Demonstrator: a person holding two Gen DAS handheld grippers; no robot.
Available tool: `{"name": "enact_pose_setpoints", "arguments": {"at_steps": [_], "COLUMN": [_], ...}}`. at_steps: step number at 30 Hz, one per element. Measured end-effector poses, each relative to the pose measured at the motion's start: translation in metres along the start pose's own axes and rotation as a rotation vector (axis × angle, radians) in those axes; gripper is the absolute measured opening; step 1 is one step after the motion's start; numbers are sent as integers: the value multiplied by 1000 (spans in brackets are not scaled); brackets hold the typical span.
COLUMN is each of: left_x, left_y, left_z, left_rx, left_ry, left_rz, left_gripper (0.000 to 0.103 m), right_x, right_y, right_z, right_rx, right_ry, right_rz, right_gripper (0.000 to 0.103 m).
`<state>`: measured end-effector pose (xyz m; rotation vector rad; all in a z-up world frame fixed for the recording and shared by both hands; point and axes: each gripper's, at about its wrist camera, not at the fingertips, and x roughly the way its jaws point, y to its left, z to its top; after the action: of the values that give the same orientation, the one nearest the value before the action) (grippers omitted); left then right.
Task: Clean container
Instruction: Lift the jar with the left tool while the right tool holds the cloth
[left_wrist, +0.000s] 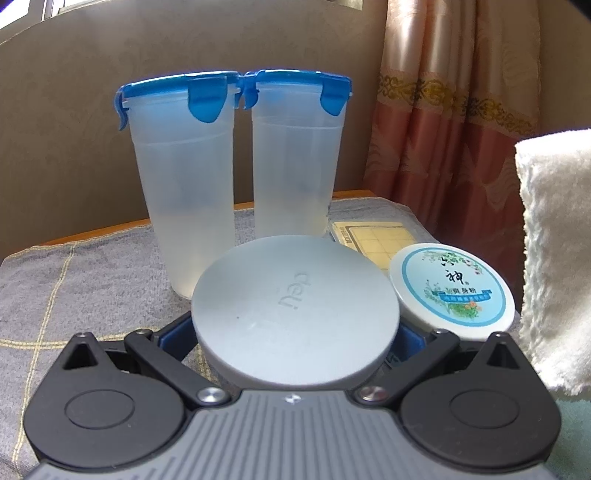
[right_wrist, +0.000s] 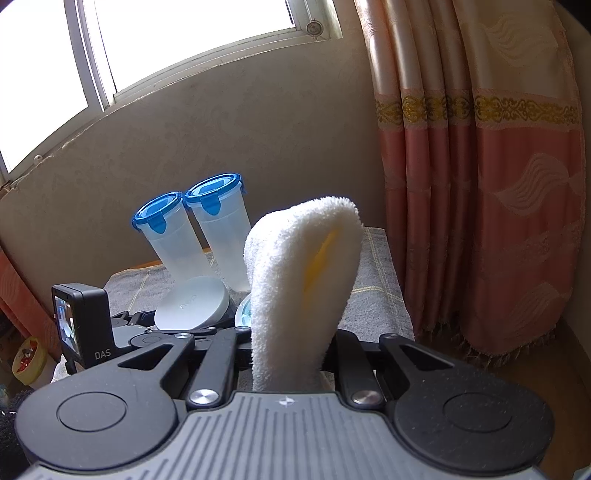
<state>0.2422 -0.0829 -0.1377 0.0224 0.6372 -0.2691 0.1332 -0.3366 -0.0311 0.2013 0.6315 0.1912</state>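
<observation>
Fingers of the right gripper (right_wrist: 286, 369) clamp the folded white towel (right_wrist: 295, 288); left gripper (left_wrist: 295, 343) holds the round grey container (left_wrist: 295, 314) lower-left of it.

Two tall translucent containers with blue clip lids (left_wrist: 190, 173) (left_wrist: 297, 155) are seen, one grey round container (left_wrist: 295, 314), one white labelled powder tin (left_wrist: 456, 290), one white towel (right_wrist: 295, 288), and one gridded board (left_wrist: 373, 240).

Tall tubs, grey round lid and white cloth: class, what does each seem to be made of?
Tall tubs: translucent, frosted plastic, likely; the wall behind shows through dimly, and blue clip lids look glossy.
Grey round lid: matte plastic, probably; smooth, with moulded letters.
White cloth: fluffy terry or microfibre; looped pile, soft fold.
</observation>
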Motion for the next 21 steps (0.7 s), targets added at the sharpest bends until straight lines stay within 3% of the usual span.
{"name": "enact_pose_setpoints", "arguments": {"at_steps": [21], "left_x": [-13], "left_y": [-1], "left_z": [-7], "left_rx": [41], "left_ry": [4], "left_rz": [-15], "left_gripper": [99], "right_x": [-8], "right_y": [3], "right_z": [-1], "right_rx": [-8], "right_ry": [-5], "right_rz": [0], "right_gripper": [17]}}
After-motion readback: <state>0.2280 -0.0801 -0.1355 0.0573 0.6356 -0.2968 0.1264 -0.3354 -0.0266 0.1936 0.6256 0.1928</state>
